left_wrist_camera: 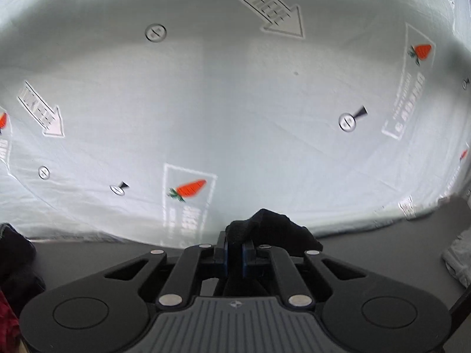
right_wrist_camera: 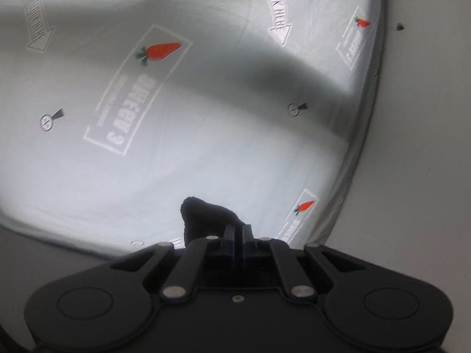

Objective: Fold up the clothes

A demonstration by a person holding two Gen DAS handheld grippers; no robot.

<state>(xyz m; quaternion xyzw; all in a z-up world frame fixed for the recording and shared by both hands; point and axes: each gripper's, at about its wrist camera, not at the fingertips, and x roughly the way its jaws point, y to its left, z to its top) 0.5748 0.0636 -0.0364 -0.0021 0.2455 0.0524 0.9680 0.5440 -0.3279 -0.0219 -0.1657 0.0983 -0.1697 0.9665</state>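
A black garment (left_wrist_camera: 273,229) is pinched in my left gripper (left_wrist_camera: 234,247), whose jaws are shut on a bunched fold of it. My right gripper (right_wrist_camera: 238,239) is also shut on the black garment (right_wrist_camera: 206,214); a bunched corner sticks up to the left of the jaws. Both grippers are held above a white sheet (left_wrist_camera: 235,103) printed with carrots and "LOOK HERE" arrows; the sheet also fills the right wrist view (right_wrist_camera: 176,147). Most of the garment is hidden below the grippers.
A dark clothes pile (left_wrist_camera: 14,264) lies at the left edge, with red fabric (left_wrist_camera: 7,320) below it. A white crumpled garment (left_wrist_camera: 459,259) lies at the right. The sheet's edge meets grey floor (left_wrist_camera: 382,253). A pale wall (right_wrist_camera: 426,117) borders the sheet's right side.
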